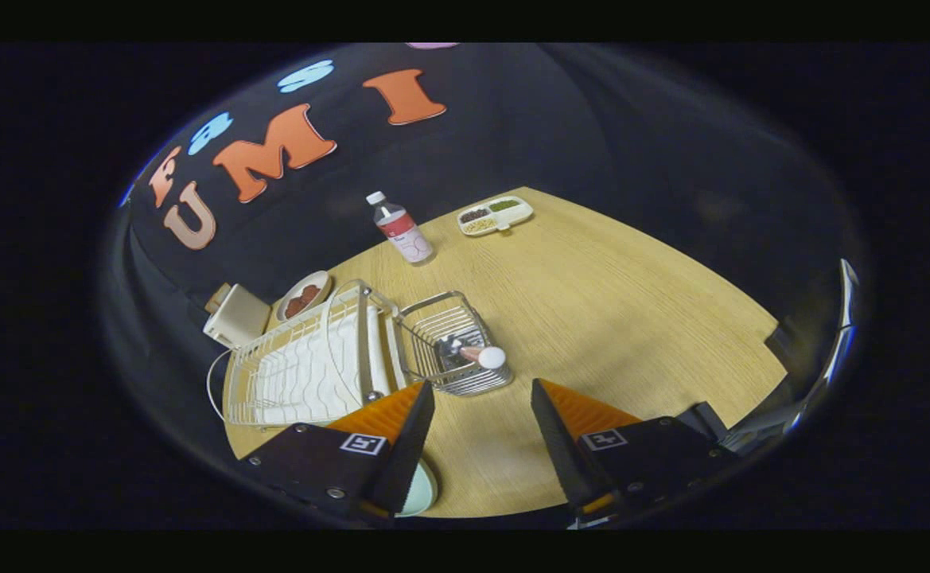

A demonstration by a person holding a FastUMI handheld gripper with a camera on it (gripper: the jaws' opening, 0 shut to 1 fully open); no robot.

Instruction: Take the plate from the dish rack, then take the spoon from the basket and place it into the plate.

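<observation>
My gripper (pixel 480 398) hangs open above the wooden table (pixel 592 318), with bare table between its fingers. A pale green plate (pixel 425 487) lies flat on the table under the left finger (pixel 409 434), mostly hidden by it. Just ahead of the fingers stands a wire basket (pixel 453 342) holding a spoon (pixel 482 356) with a white rounded end that leans on the basket's near rim. A white wire dish rack (pixel 313 366) sits left of the basket, with no plate standing in it.
Beyond the rack are a small bowl of reddish food (pixel 304 296) and a cream box (pixel 235 315). A bottle with a red label (pixel 401 228) and a divided tray of grains (pixel 495 215) stand at the table's far edge.
</observation>
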